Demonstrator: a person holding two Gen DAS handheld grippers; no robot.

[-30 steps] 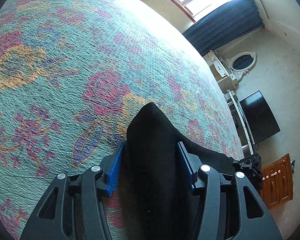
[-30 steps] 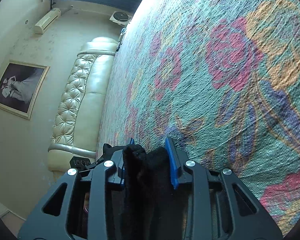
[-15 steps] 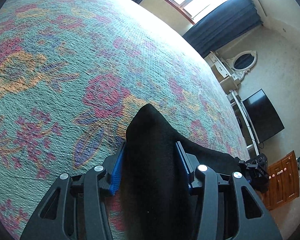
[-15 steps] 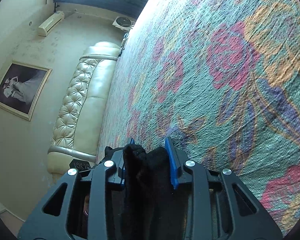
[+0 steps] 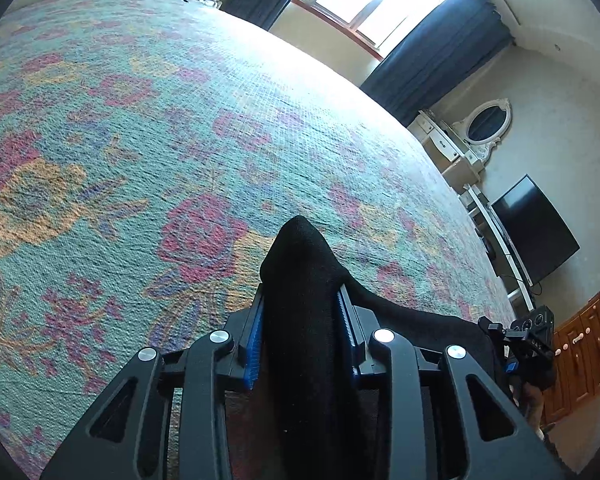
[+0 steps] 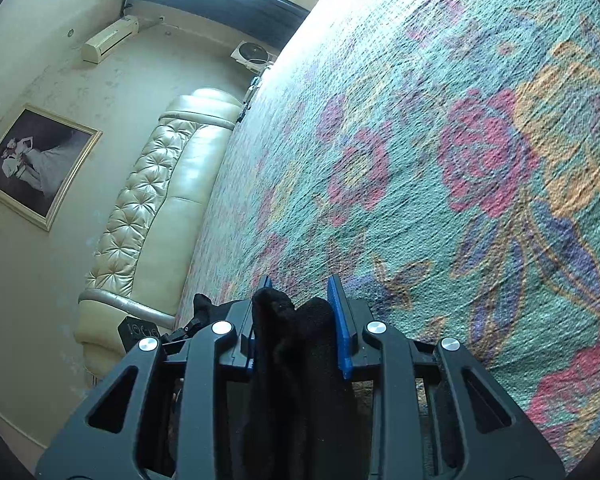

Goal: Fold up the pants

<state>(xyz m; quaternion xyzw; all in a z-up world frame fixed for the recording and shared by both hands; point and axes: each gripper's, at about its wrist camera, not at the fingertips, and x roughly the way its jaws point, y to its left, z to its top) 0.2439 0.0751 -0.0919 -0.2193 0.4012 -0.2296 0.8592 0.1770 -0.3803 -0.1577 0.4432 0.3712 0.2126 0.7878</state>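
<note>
The black pants [image 5: 300, 248] lie on a floral bedspread [image 5: 172, 112]. In the left wrist view a peaked fold of the fabric stands up between the blue pads of my left gripper [image 5: 300, 296]. Its jaws are closing, and the pads press on the cloth from both sides. From there the fabric runs right toward the other gripper [image 5: 534, 340]. In the right wrist view a bunched edge of the pants [image 6: 296, 320] sits between the blue pads of my right gripper [image 6: 300, 284], whose jaws are closing tighter on it. Both grippers are just above the bedspread [image 6: 460, 128].
A cream tufted headboard [image 6: 148, 216] runs along the bed's far end. A dark television [image 5: 536, 232], a white dresser with an oval mirror [image 5: 488, 124] and a wooden cabinet [image 5: 584, 352] stand beyond the bed's right side. Wide bedspread stretches ahead of both grippers.
The left jaws have drawn in and now squeeze the black fold, which looks narrower. The left view has tipped up a little. The right grip looks the same.
</note>
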